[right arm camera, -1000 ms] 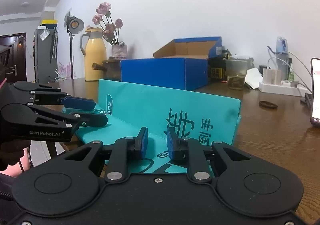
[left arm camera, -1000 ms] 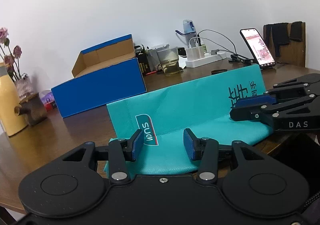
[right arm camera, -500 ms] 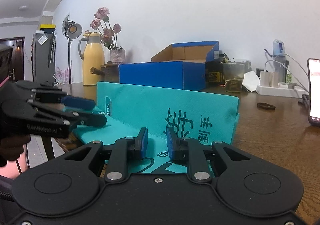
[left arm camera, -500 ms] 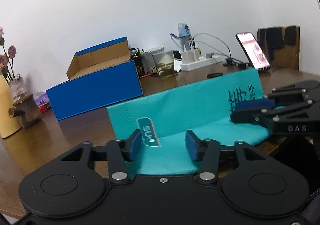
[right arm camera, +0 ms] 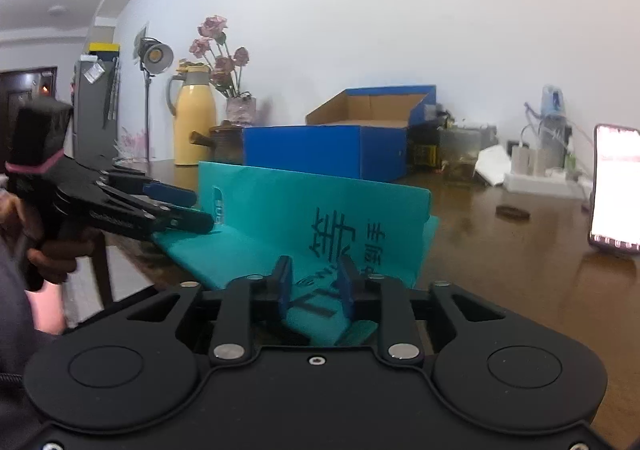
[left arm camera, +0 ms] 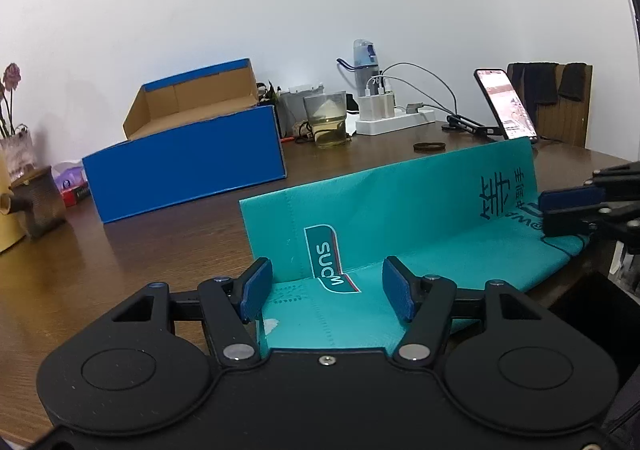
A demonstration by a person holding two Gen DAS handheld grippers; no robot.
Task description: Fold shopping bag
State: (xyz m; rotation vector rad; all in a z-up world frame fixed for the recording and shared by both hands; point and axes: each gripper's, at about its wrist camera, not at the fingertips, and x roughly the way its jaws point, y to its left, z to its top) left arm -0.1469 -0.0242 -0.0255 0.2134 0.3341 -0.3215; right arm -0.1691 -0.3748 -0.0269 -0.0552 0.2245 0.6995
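The teal shopping bag (left arm camera: 400,209) is lying mid-frame on the tabletop (left arm camera: 120,270), its far half standing creased; flattening is being left undone. The left tongs (left arm camera: 327,290) are being held wide apart over its near edge, gripping nothing, and the right tongs (right arm camera: 314,286) likewise, narrower.

My right gripper (right arm camera: 314,284) straddles the teal fabric shopping bag (right arm camera: 280,217), fingers apart. Its far half stands upright on the brown wooden table (right arm camera: 520,250).

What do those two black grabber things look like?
Both are black plastic. The left gripper has blue pads, round discs on its body and silver screws. The right gripper looks the same. Seen from the side, the left one has white lettering, and a pink band wraps its top.
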